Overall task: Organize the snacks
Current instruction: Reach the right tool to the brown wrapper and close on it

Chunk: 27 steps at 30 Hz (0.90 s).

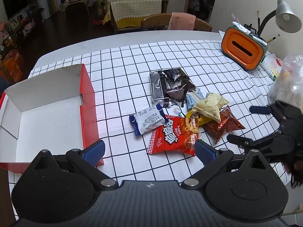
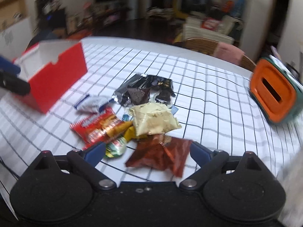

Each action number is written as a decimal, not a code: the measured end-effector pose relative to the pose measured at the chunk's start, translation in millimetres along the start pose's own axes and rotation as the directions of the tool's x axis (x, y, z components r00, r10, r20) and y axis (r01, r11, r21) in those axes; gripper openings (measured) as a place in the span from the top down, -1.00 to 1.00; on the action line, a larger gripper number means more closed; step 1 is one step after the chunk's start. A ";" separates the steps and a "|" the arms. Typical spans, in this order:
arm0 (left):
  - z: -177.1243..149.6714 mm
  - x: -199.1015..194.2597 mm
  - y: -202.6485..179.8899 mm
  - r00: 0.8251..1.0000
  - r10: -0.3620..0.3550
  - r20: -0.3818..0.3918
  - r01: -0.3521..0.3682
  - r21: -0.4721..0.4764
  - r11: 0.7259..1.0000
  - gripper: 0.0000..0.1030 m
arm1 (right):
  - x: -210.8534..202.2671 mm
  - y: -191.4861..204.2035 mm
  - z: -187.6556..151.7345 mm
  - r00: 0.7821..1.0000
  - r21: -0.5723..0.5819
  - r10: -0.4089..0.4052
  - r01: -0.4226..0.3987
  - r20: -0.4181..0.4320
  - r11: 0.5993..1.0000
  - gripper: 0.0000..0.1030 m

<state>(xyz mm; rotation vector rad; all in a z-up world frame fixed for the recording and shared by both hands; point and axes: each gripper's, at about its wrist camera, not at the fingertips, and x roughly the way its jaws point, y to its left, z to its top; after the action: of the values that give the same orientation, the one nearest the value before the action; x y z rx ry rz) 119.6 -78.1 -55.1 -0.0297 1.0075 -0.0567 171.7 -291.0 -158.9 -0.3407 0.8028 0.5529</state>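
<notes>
Presently, the table (image 1: 132, 43), under its gridded cloth, carries everything you need within reach. The red box (image 1: 89, 102) stands open and holds nothing, on the left side of the table as your left wrist view shows it, well apart from the snack pile (image 1: 181, 111) heaped at the middle of the cloth. An orange holder (image 1: 244, 51) and a desk lamp (image 1: 286, 17) sit at the far right, clear of the work.

Your left tongs (image 1: 149, 151) are released and hold nothing; they hang between the box and the red packet (image 1: 172, 136). Your right tongs (image 2: 147, 151) are spread wide with nothing pressed between the pads, poised over the brown foil packet (image 2: 161, 155), and that view is blurred.

The step in hand appears to be a first pick from the near edge of the pile. Advice:

- Settle the right tongs before closing; the blur suggests haste.
- Take the brown foil packet alone. The cream packet (image 2: 153, 121) overlaps its far edge and may drag along.
- Grip across the packet's body, not a crimped end, as foil likely slips.
- Mind the small round sweet (image 2: 116, 147) just beside the left pad.
- Keep the two tongs apart over the pile.
</notes>
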 end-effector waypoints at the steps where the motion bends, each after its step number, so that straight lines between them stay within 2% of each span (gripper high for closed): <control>1: 1.0 2.3 -1.0 1.000 -0.003 -0.007 0.003 0.001 1.000 -0.97 | 5.6 -4.8 2.4 1.000 -0.042 0.011 -0.012 -0.015 0.999 -0.84; 4: 4.0 9.5 -5.8 1.000 -0.017 -0.023 0.018 0.009 1.000 -0.97 | 23.8 -13.8 9.0 0.996 -0.154 0.043 -0.054 -0.076 0.987 -0.84; 9: 7.1 27.8 -10.3 0.995 -0.069 -0.074 0.068 -0.008 0.998 -0.97 | 55.1 -20.7 16.9 0.984 -0.280 0.050 -0.097 -0.171 0.955 -0.85; 13: 7.3 41.3 -11.6 0.989 -0.096 -0.115 0.093 -0.033 0.995 -0.97 | 71.0 -27.4 22.5 0.970 -0.296 0.118 -0.179 -0.213 0.938 -0.85; 18: 9.5 54.6 -7.2 0.982 -0.112 -0.150 0.100 -0.088 0.991 -0.97 | 80.6 -30.1 22.6 0.949 -0.256 0.200 -0.262 -0.244 0.930 -0.65; 22: 11.4 64.7 -2.6 0.979 -0.112 -0.172 0.090 -0.129 0.987 -0.97 | 79.4 -26.6 13.3 0.943 -0.248 0.212 -0.277 -0.257 0.928 -0.56; 25: 13.4 68.9 2.0 0.981 -0.098 -0.169 0.071 -0.161 0.984 -0.97 | 74.7 -24.2 6.0 0.946 -0.238 0.206 -0.266 -0.251 0.934 -0.34; 27: 17.0 70.5 5.5 0.985 -0.082 -0.155 0.054 -0.177 0.983 -0.97 | 70.7 -22.9 1.7 0.951 -0.220 0.198 -0.251 -0.237 0.943 -0.10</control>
<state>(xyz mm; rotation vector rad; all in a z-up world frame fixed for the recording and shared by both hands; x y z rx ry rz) 171.6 -76.9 -105.8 -0.2208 1.1717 -0.0347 226.1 -285.0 -209.2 -0.5488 0.9890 0.8474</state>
